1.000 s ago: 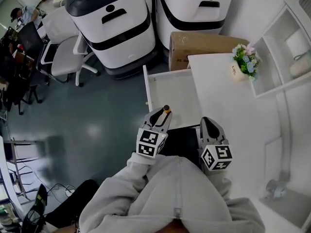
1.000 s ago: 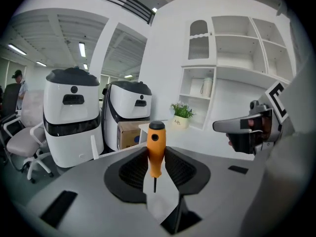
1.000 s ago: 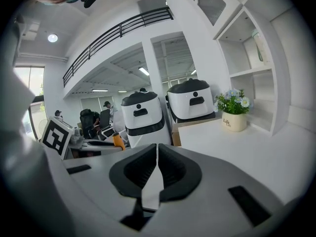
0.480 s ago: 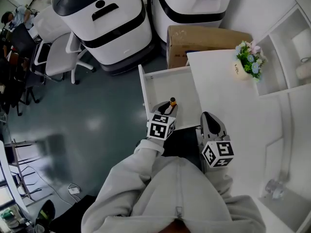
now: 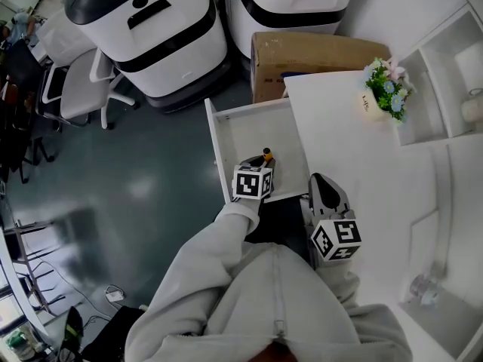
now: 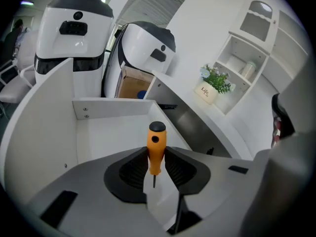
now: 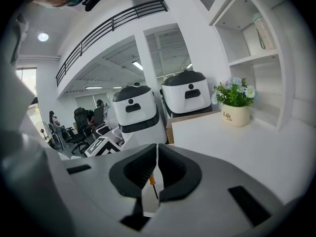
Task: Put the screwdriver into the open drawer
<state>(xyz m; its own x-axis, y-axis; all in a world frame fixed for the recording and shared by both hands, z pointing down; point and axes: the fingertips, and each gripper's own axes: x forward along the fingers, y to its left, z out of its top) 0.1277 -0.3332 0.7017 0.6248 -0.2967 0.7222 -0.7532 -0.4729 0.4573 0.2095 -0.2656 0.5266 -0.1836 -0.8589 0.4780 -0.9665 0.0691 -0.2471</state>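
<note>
**Screwdriver brought down over the drawer**

Within the last second the left gripper (image 5: 263,164) has sunk and tipped downward. It has carried the screwdriver (image 6: 155,149) from the front edge to low over the near end of the drawer (image 5: 217,153). Its fingers clamp the orange handle. The right gripper (image 5: 323,191) hangs by the worktop (image 5: 339,142), fingers together, empty. Letting go looks next.
</note>
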